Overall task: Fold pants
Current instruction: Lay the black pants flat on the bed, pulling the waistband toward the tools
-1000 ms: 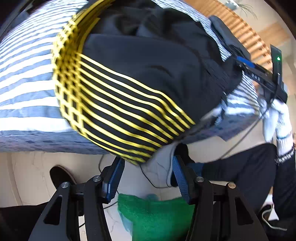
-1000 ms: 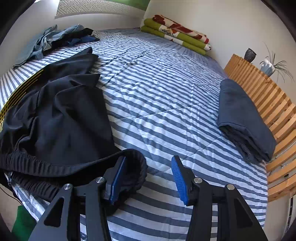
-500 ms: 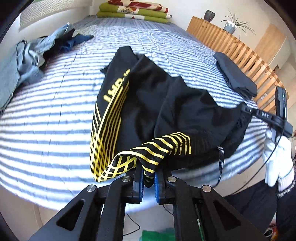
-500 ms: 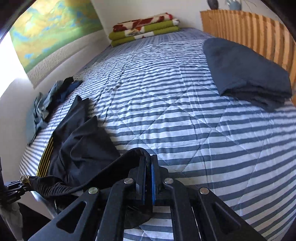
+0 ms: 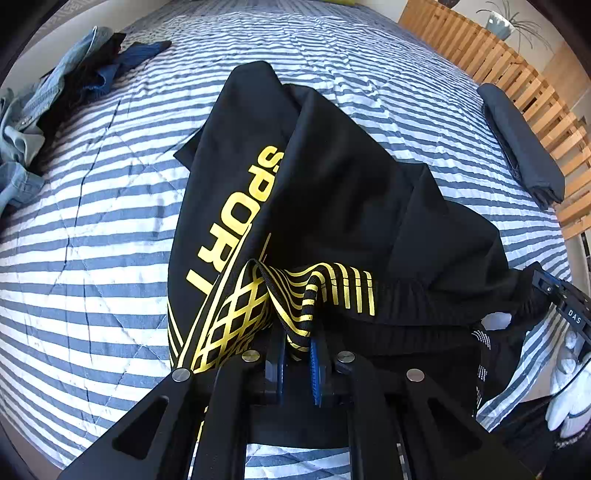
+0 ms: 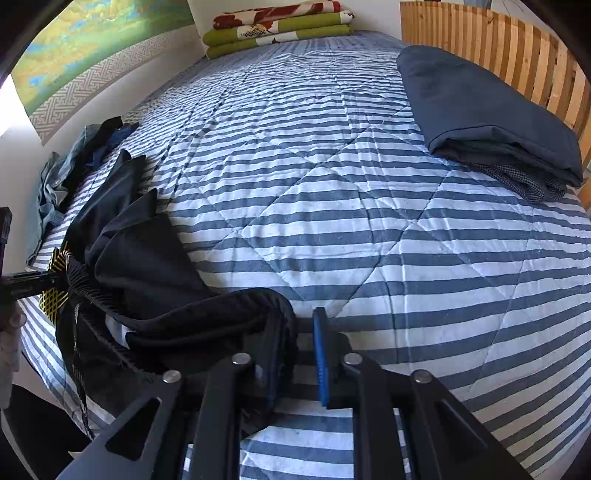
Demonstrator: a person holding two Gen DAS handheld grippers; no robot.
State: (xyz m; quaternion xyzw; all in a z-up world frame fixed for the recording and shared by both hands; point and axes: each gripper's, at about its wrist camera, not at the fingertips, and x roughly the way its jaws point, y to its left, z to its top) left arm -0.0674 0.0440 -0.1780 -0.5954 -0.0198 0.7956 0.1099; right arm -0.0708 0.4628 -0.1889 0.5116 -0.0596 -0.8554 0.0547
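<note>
Black sport pants with yellow lettering and yellow stripes lie crumpled near the front edge of a blue-and-white striped bed. My left gripper is shut on the yellow-striped end of the waistband. My right gripper is shut on the plain black end, where the cloth folds over its left finger. The waistband stretches between the two. In the left wrist view the right gripper shows at the right edge, held by a white-gloved hand. In the right wrist view the left gripper shows at the left edge.
A folded dark blue garment lies at the right by the wooden slatted rail. A heap of denim clothes sits at the far left. Folded green and red blankets are stacked at the far end.
A second ago both grippers stood open at the bed's edge by the waistband. Both have since shut on it and lifted it, and the waistband now stretches between them.
</note>
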